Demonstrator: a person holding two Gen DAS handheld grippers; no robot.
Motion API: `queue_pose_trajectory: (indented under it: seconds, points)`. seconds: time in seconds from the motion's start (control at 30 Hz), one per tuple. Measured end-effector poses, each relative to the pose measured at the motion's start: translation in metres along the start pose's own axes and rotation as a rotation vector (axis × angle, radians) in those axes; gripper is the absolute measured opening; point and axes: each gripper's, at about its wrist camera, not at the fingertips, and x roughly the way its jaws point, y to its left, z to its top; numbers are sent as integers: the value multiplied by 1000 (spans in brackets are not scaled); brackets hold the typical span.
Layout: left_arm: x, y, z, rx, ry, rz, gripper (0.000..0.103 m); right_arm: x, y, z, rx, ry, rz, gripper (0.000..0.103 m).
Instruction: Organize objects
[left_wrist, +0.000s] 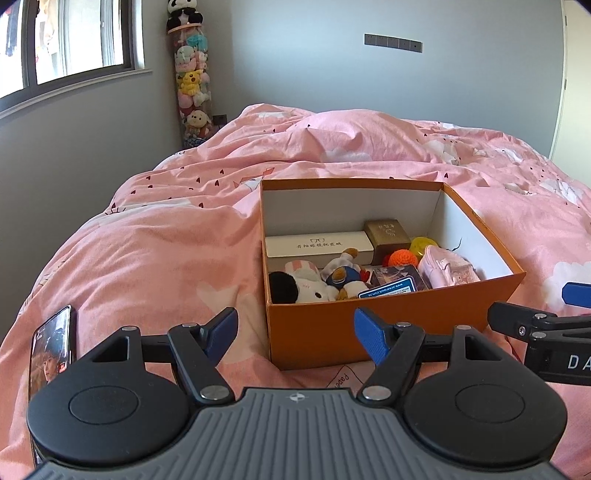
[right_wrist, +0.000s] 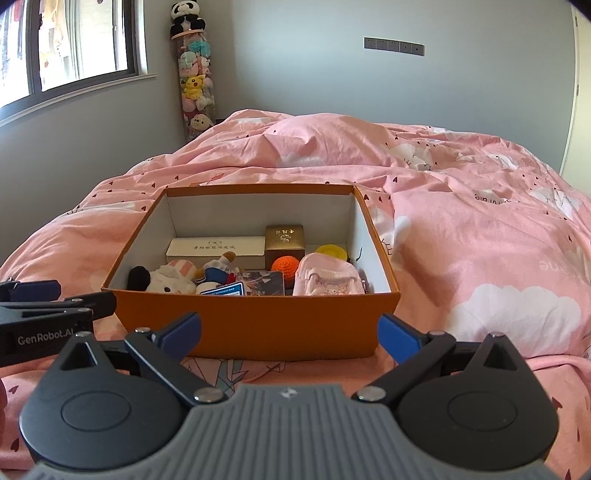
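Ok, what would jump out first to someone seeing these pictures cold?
The open orange box on the pink duvet, packed with plush toys, an orange crocheted ball and small boxes. Next, the clear tube of stuffed animals in the far corner by the window, topped by a panda. Both tongs, left and right, hang open before the box.

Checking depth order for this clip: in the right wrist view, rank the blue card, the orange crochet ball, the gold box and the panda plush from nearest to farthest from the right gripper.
From the right gripper:
1. Blue card, against the orange box's near wall.
2. Orange crochet ball, mid-box.
3. Gold box, by the far wall.
4. Panda plush, atop the toy column in the room's corner.
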Motion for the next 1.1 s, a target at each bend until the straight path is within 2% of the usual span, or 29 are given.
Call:
queue_pose_trajectory:
  seconds: [0.23,1.1]
  points:
    - [0,-3,0,12,13,0,84,6,-7,-3,35,22,10,101]
    - [2,-6,-3,32,46,-3,84,9,-8,-6,34,43,13,101]
